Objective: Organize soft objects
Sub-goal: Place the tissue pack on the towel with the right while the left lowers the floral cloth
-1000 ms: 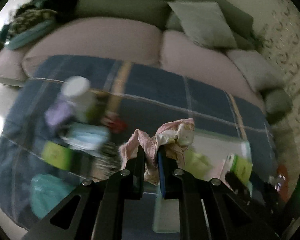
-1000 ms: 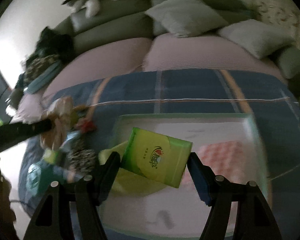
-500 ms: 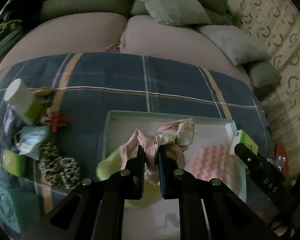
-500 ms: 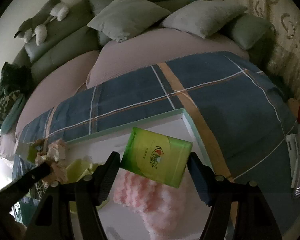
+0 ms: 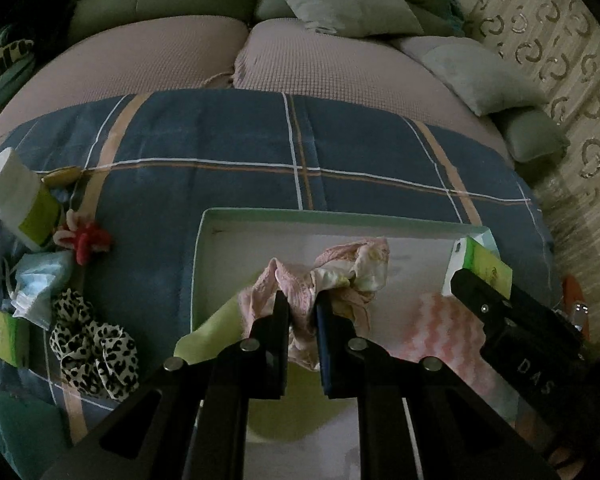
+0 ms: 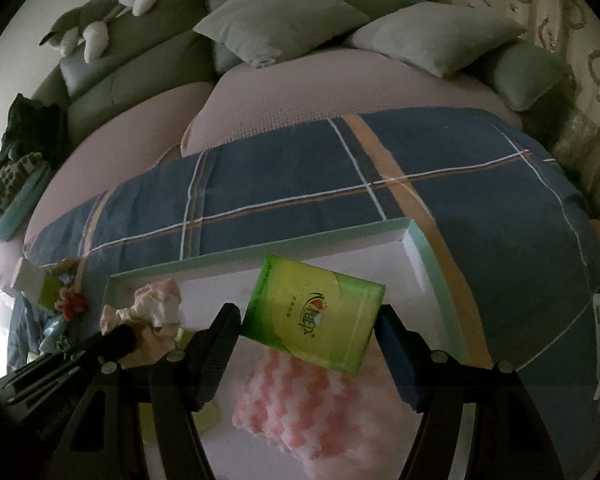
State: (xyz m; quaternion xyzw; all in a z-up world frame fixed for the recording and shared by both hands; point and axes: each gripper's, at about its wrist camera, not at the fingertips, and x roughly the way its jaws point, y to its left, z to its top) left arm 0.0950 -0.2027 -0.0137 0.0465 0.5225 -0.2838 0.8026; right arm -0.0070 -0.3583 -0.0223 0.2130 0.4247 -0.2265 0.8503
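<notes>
Left gripper (image 5: 302,300) angled down over tray (image 5: 340,216), clamping pink cloth (image 5: 340,272) | right gripper (image 6: 306,320) tilted down, gripping green tissue pack (image 6: 314,312)

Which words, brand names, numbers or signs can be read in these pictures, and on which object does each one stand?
"DAS": on the black body of the right gripper, seen from the left wrist view.
Red logo lettering and small print on the green tissue pack held by the right gripper: too stylised and small to read for sure.
Green label on the white bottle: no readable text.
No numbers or signs are legible.
</notes>
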